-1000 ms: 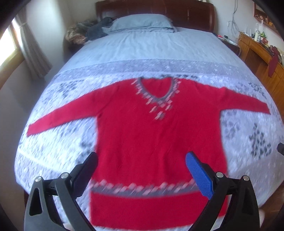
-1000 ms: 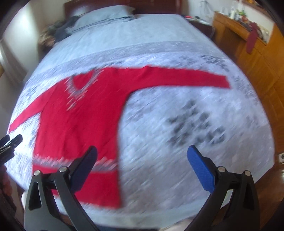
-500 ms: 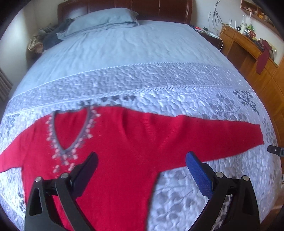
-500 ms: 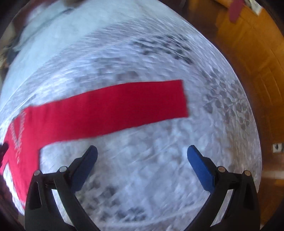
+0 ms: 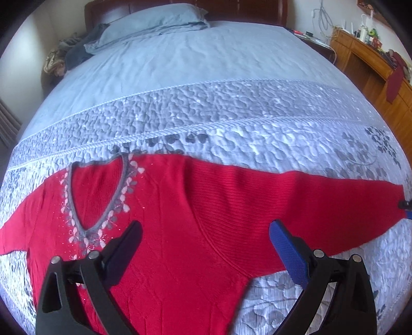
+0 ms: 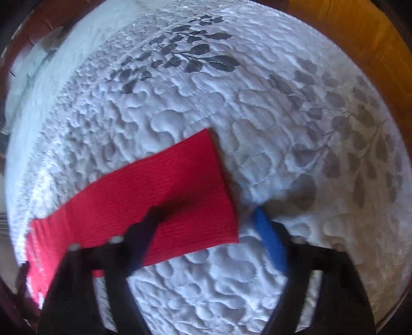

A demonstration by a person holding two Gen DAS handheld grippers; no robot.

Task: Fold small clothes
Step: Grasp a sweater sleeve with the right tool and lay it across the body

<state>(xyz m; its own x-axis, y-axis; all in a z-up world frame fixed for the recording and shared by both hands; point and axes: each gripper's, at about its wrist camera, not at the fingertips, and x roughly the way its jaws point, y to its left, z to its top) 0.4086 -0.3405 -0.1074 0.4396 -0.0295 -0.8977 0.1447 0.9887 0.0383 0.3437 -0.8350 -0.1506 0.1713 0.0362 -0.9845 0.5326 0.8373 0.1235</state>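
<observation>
Bedspread (image 6: 257, 108) blurred | right gripper (image 6: 206, 214) closing astride sleeve cuff (image 6: 206, 180) | left gripper (image 5: 206, 237) open, empty

The red ribbed knit sweater (image 5: 180, 232) has a grey V-neck trimmed with pale pink and grey leaf shapes. It lies on a pale blue-grey quilted bedspread (image 5: 231, 113) patterned with dark grey leaf sprays. The pillow (image 5: 154, 20) is plain dusty blue.
</observation>
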